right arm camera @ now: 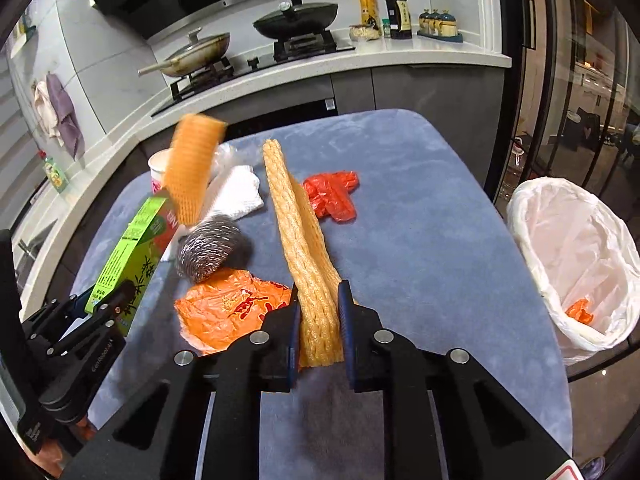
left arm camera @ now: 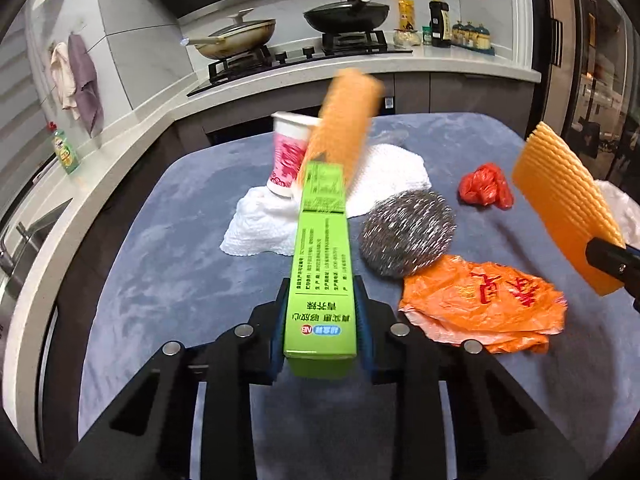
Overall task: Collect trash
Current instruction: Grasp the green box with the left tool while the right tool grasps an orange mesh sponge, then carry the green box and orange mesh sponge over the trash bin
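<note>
Above the table [right arm camera: 400,208], left gripper [left arm camera: 320,312] clamps green box [left arm camera: 320,280]

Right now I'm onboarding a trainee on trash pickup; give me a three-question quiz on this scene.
1. True or false: the left gripper is shut on a green box.
2. What does the right gripper hold: A) steel scourer, B) orange foam net, C) red bag?
3. Fill in: the white-lined bin already contains an ____ scrap.

Key: 1 true; 2 B; 3 orange.
</note>
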{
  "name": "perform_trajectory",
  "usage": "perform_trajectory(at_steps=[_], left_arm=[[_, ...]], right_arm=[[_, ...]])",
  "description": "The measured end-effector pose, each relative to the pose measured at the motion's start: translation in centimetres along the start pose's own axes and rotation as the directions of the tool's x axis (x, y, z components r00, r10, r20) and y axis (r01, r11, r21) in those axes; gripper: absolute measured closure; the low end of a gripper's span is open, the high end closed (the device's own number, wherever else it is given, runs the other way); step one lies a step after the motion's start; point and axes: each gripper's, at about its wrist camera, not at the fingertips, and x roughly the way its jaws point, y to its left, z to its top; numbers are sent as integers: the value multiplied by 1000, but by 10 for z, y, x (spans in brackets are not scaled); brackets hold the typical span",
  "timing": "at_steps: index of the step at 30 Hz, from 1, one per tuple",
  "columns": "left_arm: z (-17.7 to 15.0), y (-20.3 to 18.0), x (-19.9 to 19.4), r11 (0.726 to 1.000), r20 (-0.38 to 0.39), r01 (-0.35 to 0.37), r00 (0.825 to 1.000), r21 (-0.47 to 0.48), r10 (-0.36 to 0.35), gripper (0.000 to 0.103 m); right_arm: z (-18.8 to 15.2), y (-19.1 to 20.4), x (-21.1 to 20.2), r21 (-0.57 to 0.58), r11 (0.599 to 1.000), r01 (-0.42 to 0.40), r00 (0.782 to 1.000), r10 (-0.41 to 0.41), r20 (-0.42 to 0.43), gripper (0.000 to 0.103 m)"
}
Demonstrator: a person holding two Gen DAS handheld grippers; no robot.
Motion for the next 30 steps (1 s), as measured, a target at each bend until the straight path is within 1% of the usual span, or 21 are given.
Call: perform_trajectory(at_steps=[8,13,18,21,26,30], left_arm=[[3,-1,-39,1000,57,-2,998,-4,2,76],[7,-17,-68,999,94,41,995,25,-43,76],[11,-45,-92,993,120,101,987,69,-109,76],[13,-66,-103,984,127,147,979,104,-159,76],[20,-104,-114,968,137,188,968,163,-211,76],[22,-137,-118,953,138,211,960,217,-244,76]], right_arm=[[-3,-14,-32,19,1000,-8,999,7,45,87],[-5,-27,-52,40,999,-5,997,2,76,87],[-7,-44,-70,65,998,5,994,-12,105,87],[-8,-57,-80,83,996,15,992,-25,123,87],[-11,-88,-97,132,990,48,987,-67,144,87],[-17,-121,-107,187,979,82,983,-111,148,87]])
